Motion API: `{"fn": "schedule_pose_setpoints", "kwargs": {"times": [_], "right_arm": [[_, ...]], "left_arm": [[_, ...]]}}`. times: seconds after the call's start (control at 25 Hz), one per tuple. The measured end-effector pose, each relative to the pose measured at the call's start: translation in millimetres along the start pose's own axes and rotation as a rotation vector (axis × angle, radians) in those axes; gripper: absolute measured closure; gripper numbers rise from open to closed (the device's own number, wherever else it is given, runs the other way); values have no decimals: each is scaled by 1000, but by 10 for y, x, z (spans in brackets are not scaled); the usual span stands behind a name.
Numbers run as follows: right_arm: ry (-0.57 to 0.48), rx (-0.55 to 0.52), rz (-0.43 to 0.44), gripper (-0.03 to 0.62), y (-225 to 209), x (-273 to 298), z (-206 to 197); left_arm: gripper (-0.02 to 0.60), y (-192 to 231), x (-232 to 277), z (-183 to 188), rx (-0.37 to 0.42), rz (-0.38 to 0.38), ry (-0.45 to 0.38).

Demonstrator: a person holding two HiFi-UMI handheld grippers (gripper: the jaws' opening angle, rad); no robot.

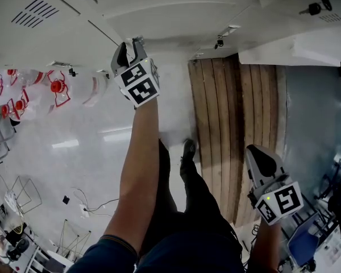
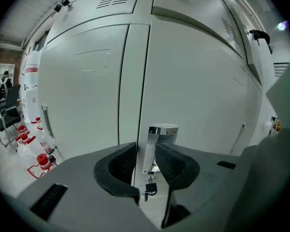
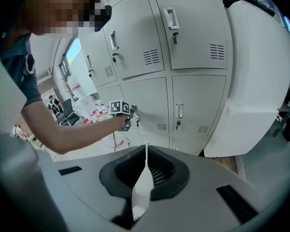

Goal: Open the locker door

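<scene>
The grey locker door point(image 2: 198, 81) fills the left gripper view, with a chrome handle point(image 2: 154, 146) and a small key point(image 2: 150, 187) hanging under it. My left gripper point(image 2: 147, 153) has its jaws around that handle, the pads close beside it with a slim gap on the left. In the head view this left gripper point(image 1: 132, 43) reaches up to the locker front. In the right gripper view the left gripper point(image 3: 128, 117) is at a lower-row door point(image 3: 145, 100). My right gripper point(image 3: 146, 166) hangs back, shut on a thin white paper slip point(image 3: 142, 192); in the head view the right gripper point(image 1: 256, 152) is low right.
A large white door point(image 3: 251, 71) stands swung out at the right of the lockers. Wooden planks point(image 1: 238, 118) lie on the floor below it. Clear bottles with red caps point(image 1: 57, 87) stand at the left. The person's shoe point(image 1: 187, 149) is close to the lockers. Office chairs point(image 2: 7, 115) are far left.
</scene>
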State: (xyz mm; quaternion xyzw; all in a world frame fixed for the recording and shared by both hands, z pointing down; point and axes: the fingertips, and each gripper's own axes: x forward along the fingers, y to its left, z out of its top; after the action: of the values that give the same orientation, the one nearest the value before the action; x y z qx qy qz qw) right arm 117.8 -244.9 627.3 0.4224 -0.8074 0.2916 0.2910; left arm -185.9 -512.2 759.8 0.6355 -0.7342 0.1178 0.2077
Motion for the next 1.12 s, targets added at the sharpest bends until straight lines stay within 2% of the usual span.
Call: {"fn": "schedule_pose_setpoints", "kwargs": {"times": [0.24,0.56,0.88,1.12], "right_arm": [[0,-1,-1,556,-27,-19,-8],[-8,-9,13,556,-28,-56,9],[-21,-27,39,556,66,-64,59],[-44,-45,54,556,149,-126,148]], "left_arm": [[446,-20,-145,-67,41,-16,-10],[451,-93,-391,-197,88,-86,-1],[453,-159,-700,-390,220,-134,31],[493,-276,-1030,-569,287,-208,65]]}}
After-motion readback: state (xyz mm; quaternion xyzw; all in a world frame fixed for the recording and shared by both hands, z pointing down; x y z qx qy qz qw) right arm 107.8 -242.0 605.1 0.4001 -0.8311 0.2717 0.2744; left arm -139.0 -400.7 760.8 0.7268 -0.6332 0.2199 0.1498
